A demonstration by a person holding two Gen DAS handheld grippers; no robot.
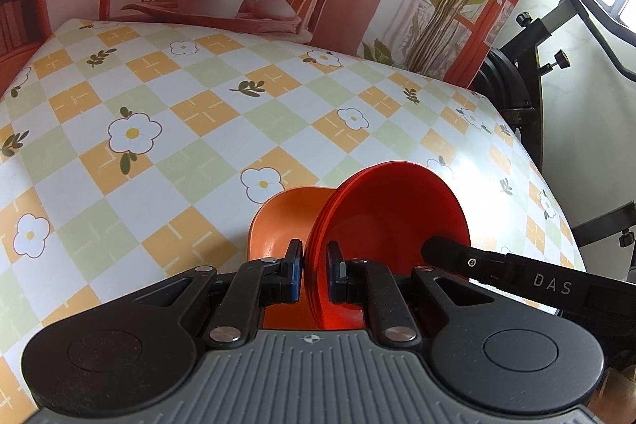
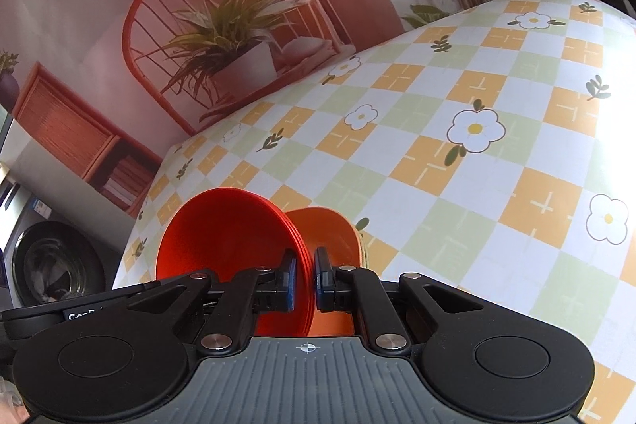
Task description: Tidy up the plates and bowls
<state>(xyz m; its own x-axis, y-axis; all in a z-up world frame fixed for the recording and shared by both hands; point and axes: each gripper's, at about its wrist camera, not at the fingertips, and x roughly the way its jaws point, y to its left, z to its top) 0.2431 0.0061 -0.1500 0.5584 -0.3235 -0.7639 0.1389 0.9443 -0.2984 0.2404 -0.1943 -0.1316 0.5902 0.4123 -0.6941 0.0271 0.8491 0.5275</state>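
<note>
Checked floral tablecloth [image 1: 190,114], printed plant backdrop [image 2: 119,6], washing machine [image 2: 51,269]

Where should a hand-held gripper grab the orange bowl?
On the orange bowl, take the thin open rim, one finger inside and one outside the wall. Come from its far side: the red plates and both hand-held grippers crowd the near side.

Looks like a home: checkered flower-print vinyl tablecloth [image 1: 198,114], front-loading grey washing machine [image 2: 51,265], printed pink backdrop of potted plant [image 2: 222,38].
</note>
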